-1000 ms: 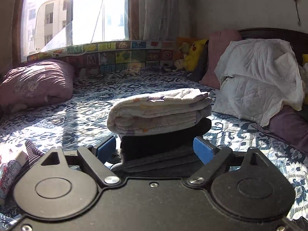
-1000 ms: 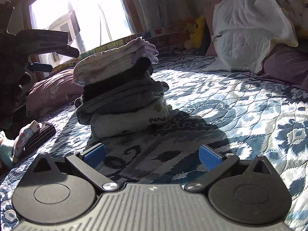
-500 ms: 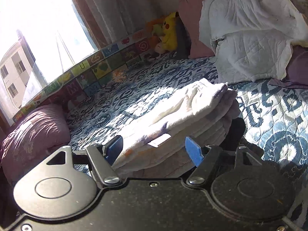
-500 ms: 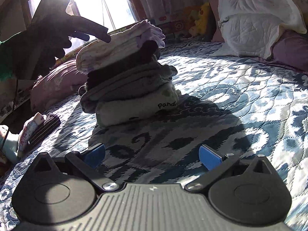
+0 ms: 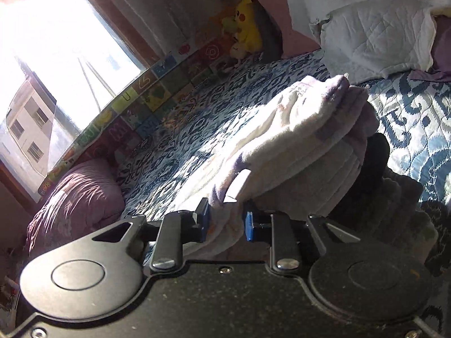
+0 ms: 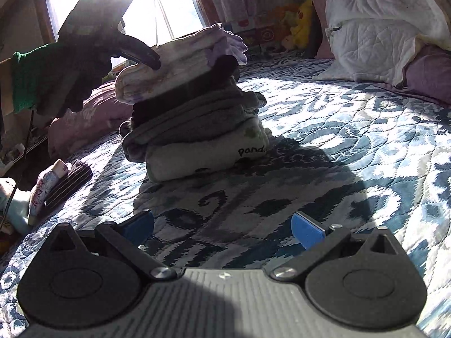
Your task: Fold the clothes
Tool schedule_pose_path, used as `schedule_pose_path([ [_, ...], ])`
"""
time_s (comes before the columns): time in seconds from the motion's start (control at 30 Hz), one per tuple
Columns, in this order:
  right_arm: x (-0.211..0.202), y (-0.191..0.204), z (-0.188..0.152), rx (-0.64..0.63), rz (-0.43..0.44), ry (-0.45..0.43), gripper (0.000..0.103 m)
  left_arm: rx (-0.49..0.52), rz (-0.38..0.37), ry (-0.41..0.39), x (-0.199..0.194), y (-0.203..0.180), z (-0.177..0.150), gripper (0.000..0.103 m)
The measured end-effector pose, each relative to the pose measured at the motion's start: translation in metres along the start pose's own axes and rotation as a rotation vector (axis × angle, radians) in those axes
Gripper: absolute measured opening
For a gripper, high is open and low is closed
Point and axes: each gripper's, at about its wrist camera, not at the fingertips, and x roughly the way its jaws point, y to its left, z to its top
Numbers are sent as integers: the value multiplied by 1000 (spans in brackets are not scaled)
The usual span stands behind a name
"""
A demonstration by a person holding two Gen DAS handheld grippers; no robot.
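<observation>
Left gripper (image 5: 225, 219) pinched on the near edge of the folded white garment (image 5: 296, 140) between its blue pads. Right gripper (image 6: 222, 225) spread wide, nothing between the jaws, low over the patterned bedspread (image 6: 352, 140). Ahead of those jaws, the stack of folded clothes (image 6: 191, 129), white garment topmost. Beyond, purple pillow (image 5: 76, 191) and window (image 5: 56, 64).

Folded clothes stack (image 6: 194, 112) stands on bed, leaning.

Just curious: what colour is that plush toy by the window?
Yellow plush toy; clearest in left wrist view.
</observation>
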Motion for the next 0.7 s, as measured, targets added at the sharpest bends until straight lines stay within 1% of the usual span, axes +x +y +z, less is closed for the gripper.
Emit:
schedule_pose_path([
  [0.07, -1, 0, 1, 0, 1, 2, 103, 11, 29, -29, -17, -2, -1, 19],
  [0.23, -4, 1, 3, 7, 8, 1, 103, -5, 48, -93, -68, 6, -1, 17],
  [0.33, -5, -3, 5, 58, 25, 10, 103, -23, 53, -121, -100, 11, 1, 17],
  [0.47, -7, -15, 8, 153, 46, 20, 103, -28, 35, -152, -155, 8, 0, 16],
  [0.6, -11, -30, 7, 275, 78, 21, 103, -51, 10, -140, -196, 3, -12, 15],
  [0.7, -15, -39, 7, 324, 79, 9, 103, -63, 0, -115, -227, -4, -35, 15],
])
